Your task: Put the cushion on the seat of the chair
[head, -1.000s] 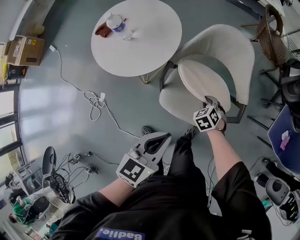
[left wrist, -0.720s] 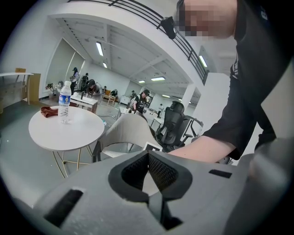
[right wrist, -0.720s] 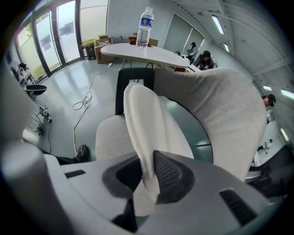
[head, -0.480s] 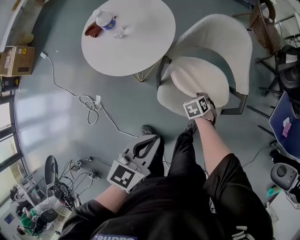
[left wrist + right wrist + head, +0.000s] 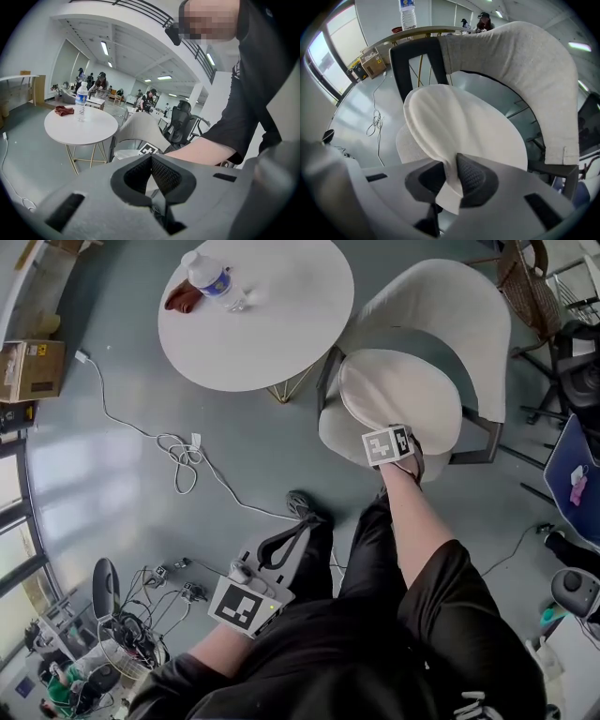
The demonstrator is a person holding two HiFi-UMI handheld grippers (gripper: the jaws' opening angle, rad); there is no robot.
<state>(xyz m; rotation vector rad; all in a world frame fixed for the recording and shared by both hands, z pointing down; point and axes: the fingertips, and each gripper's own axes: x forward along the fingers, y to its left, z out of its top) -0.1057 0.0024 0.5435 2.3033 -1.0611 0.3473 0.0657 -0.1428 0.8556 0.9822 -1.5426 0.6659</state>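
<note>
We judge the task nearly done. The cushion [image 5: 398,395] lies over the seat of the chair [image 5: 441,310], its far part down against the seat and close under the curved backrest. In the right gripper view the near edge of the cushion [image 5: 464,126] looks a little raised, with the rim of the seat showing below it on the left. So the cushion is in place but not yet let go. What is left, as we see it, is to lower that near edge, release it, and perhaps nudge the cushion square on the seat.

Our right tool [image 5: 409,456] pinches the near edge of the cushion. In its own view the right tool [image 5: 449,174] has a fold of the pale fabric squeezed between its two dark pads. The right forearm is stretched out to the chair, and the tool points steeply down onto the cushion's rim.

Our left tool [image 5: 298,526] hangs low beside the left leg, well apart from the chair, aimed forward and slightly down. The left tool [image 5: 151,158] has its jaws pressed together on nothing.
</note>
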